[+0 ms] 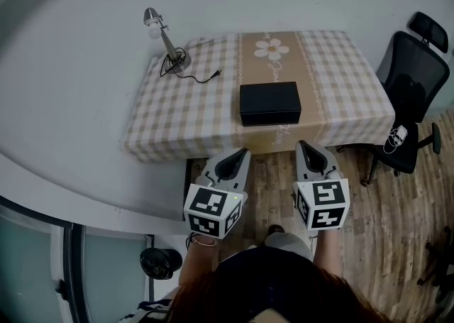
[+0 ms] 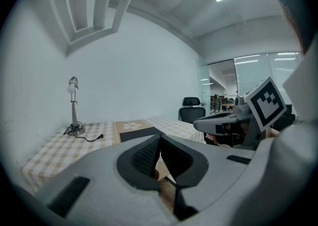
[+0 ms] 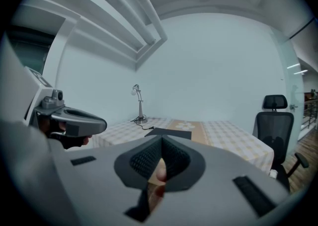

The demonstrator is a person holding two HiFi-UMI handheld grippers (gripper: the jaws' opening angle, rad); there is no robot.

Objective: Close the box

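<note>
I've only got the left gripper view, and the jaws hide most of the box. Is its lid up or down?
Observer: From the head view, the black box looks closed, with its lid flat on top.
Operator: Are the grippers over the table?
Observer: No. The left gripper and right gripper are both short of the near edge of the table, above the wooden floor.
Operator: Is the right one holding anything?
Observer: No. The right gripper view shows its jaws together with nothing between them.
</note>
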